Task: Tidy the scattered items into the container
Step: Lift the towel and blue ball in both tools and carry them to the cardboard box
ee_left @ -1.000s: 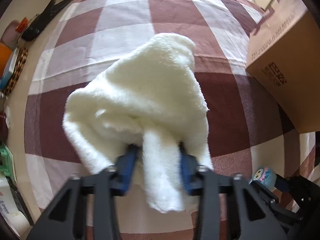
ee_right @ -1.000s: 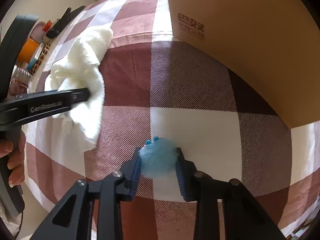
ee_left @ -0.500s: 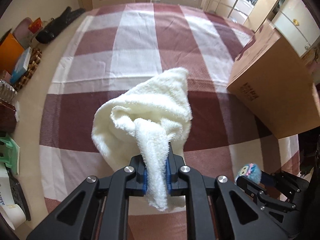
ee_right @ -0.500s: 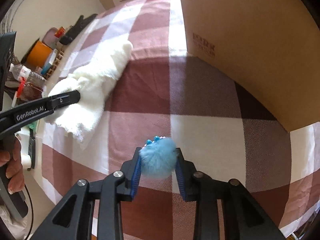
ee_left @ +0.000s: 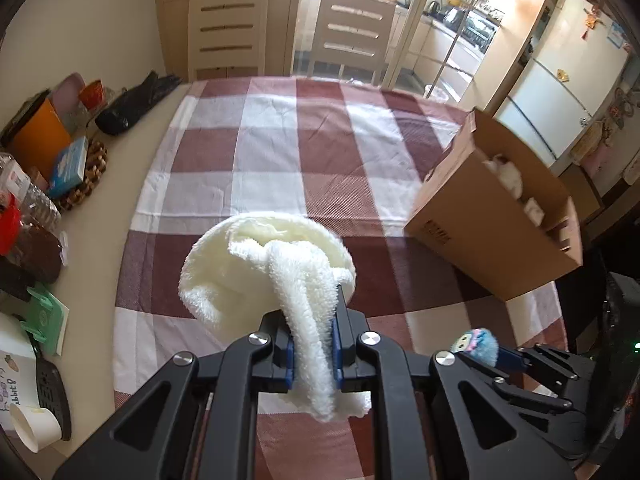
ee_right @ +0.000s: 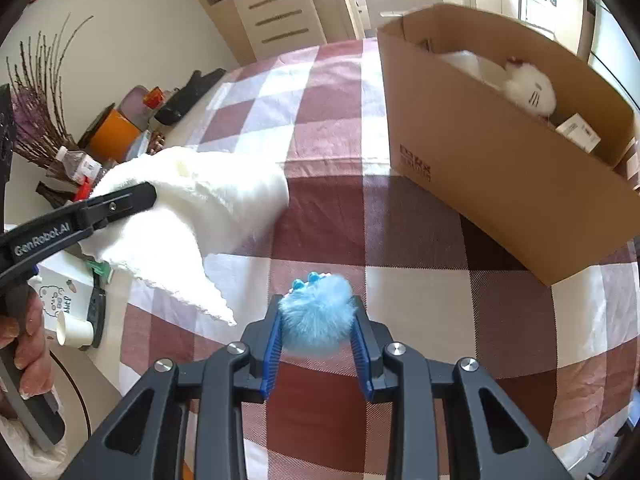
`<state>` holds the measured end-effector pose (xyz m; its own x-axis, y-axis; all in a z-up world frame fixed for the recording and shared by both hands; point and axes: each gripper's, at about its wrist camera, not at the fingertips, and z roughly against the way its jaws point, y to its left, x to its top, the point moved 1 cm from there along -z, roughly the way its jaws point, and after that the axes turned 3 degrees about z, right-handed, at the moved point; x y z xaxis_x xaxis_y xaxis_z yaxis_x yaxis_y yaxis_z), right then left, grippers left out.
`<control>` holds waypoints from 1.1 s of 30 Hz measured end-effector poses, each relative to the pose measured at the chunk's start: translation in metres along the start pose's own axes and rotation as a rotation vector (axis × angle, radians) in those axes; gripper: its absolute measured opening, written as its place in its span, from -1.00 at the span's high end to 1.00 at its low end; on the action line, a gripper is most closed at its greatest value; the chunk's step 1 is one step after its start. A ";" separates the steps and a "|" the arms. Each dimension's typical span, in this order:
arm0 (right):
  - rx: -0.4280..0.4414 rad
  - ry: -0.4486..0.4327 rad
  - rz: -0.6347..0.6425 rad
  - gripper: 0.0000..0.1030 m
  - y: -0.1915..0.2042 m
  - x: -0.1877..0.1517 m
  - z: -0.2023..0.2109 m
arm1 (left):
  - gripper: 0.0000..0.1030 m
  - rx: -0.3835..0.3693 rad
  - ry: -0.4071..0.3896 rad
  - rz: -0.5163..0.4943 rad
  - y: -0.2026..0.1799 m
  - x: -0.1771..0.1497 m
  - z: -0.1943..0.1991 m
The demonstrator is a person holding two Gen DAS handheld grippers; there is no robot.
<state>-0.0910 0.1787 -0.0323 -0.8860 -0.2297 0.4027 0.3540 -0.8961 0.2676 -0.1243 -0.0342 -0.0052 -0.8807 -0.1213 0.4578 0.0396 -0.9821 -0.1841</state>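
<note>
My left gripper (ee_left: 313, 340) is shut on a fluffy white towel (ee_left: 256, 268), which hangs lifted above the checked tablecloth (ee_left: 280, 152). In the right wrist view the same towel (ee_right: 192, 208) droops from the left gripper (ee_right: 150, 194), off to the left. A blue fuzzy pompom toy (ee_right: 318, 318) sits pinched between the blue pads of my right gripper (ee_right: 318, 332), raised off the cloth. The toy (ee_left: 478, 344) also shows at the lower right of the left wrist view. The open cardboard box (ee_right: 500, 152) stands to the right, holding a white plush toy (ee_right: 528, 90) and small packets.
Clutter lines the table's left edge: an orange container (ee_left: 36, 136), a black bag (ee_left: 132, 104), a blue packet (ee_left: 68, 166), a green item (ee_left: 46, 316) and a paper cup (ee_left: 34, 426). Cabinets and a chair (ee_left: 352, 36) stand beyond the far end. A hand (ee_right: 24, 340) grips the left handle.
Both grippers rose, so more of the room and the box's inside show. The left jaws closed tight on the towel and lifted it off the cloth. The right kept its hold on the pompom.
</note>
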 end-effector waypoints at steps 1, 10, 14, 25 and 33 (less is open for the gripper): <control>0.002 -0.008 0.002 0.40 0.002 0.000 0.003 | 0.74 -0.003 -0.006 -0.002 -0.002 0.000 0.004; 0.005 -0.074 0.010 0.40 0.009 0.000 0.038 | 0.74 -0.029 -0.043 -0.038 -0.022 -0.011 0.040; -0.006 -0.094 0.009 0.40 0.010 -0.003 0.051 | 0.73 -0.038 -0.038 -0.042 -0.027 -0.017 0.048; -0.047 -0.147 -0.020 0.40 0.007 -0.013 0.084 | 0.73 -0.069 -0.038 -0.115 -0.055 -0.035 0.057; -0.076 -0.165 -0.055 0.40 0.001 -0.025 0.098 | 0.73 -0.095 -0.035 -0.163 -0.075 -0.045 0.061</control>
<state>-0.0392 0.2202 0.0436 -0.8399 -0.1201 0.5292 0.2775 -0.9331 0.2287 -0.0586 0.0360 0.0414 -0.8550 0.0315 0.5176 -0.1483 -0.9713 -0.1858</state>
